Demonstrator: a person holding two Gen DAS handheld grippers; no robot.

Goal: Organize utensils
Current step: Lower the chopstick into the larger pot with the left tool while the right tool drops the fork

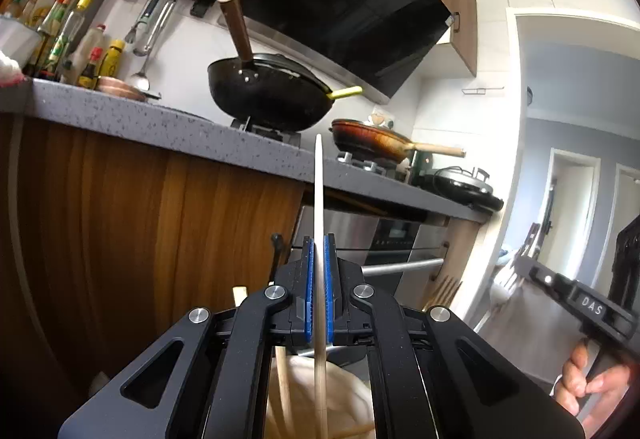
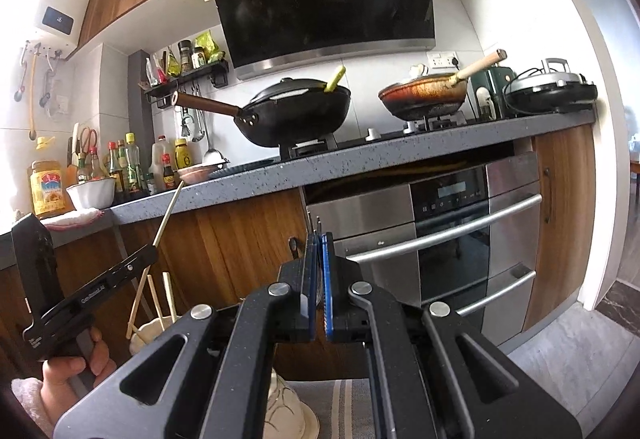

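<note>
Two pans on stove (image 2: 400,137), black wok (image 2: 298,111), oven (image 2: 452,239) below

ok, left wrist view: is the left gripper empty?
No, the left gripper is shut on a single pale chopstick that runs upright between its blue pads.
</note>
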